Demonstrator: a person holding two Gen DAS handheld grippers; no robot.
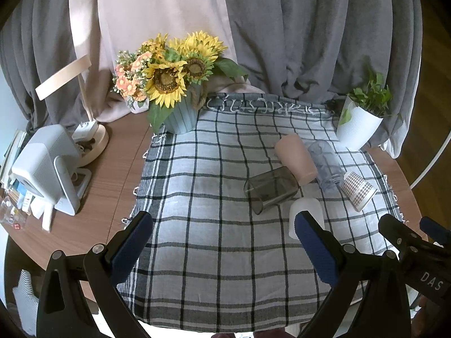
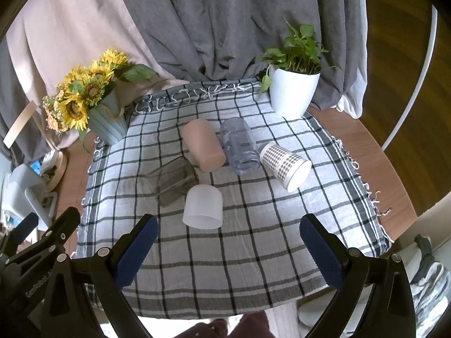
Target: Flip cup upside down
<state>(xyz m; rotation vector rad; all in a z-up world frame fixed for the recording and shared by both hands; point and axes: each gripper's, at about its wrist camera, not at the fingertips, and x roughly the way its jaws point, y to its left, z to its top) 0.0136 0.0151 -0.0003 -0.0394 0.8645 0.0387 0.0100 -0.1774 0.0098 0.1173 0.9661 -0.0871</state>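
While four cups lie sideways, the frosted cup stands inverted.

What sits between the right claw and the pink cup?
The frosted white cup stands just ahead of the right claw, directly in line with the pink cup. The smoky square cup lies to the left of that line.

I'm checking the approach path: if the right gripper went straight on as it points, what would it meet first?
Probably the frosted white cup, standing mouth-down just ahead of the open right gripper, slightly left of centre; depth is uncertain.
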